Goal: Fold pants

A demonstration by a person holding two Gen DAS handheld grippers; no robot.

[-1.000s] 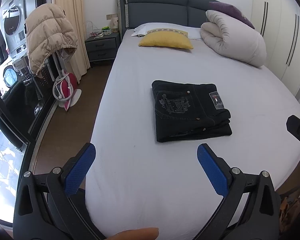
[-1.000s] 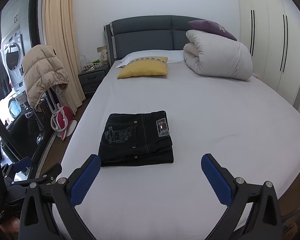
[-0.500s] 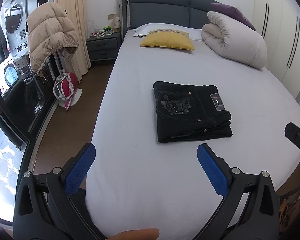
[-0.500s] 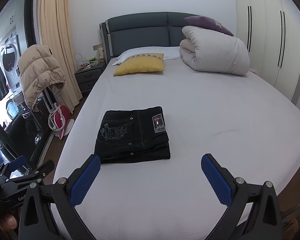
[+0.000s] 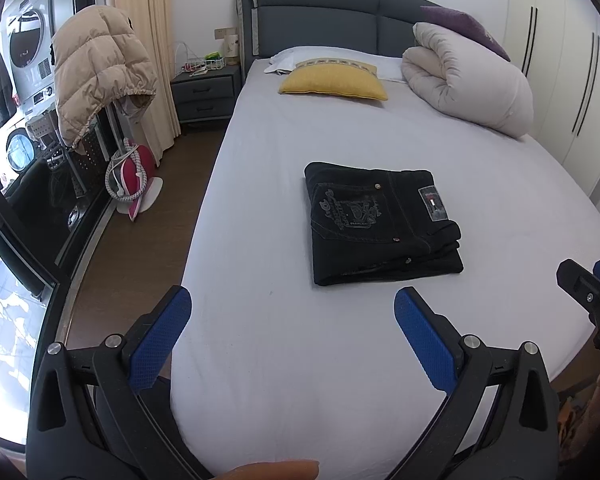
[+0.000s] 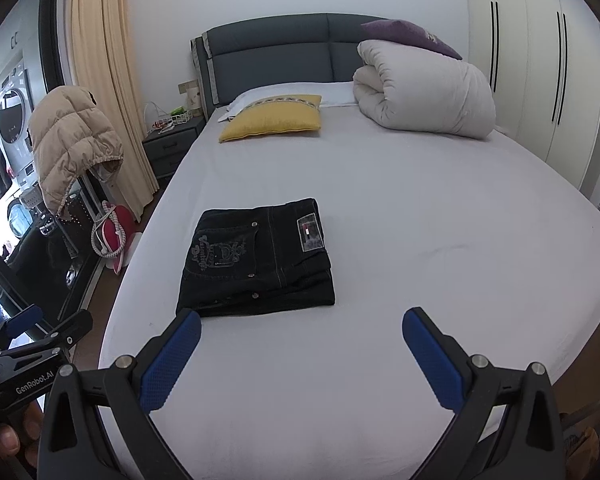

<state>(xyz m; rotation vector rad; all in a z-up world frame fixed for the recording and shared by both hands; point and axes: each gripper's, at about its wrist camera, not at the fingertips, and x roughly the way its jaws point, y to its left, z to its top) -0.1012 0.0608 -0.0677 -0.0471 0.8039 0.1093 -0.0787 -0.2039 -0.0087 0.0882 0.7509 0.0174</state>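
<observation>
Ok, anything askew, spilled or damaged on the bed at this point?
Nothing stands out. The black pants lie folded in a compact rectangle on the bed, edges roughly stacked. Both tools, left and right, hang open and empty short of them.

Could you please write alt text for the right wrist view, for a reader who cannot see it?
Black pants lie folded into a compact rectangle on a white bed, untouched. The right hand-held gripper hangs open above the near edge of the bed. A yellow pillow and a rolled white duvet sit by the headboard.
</observation>
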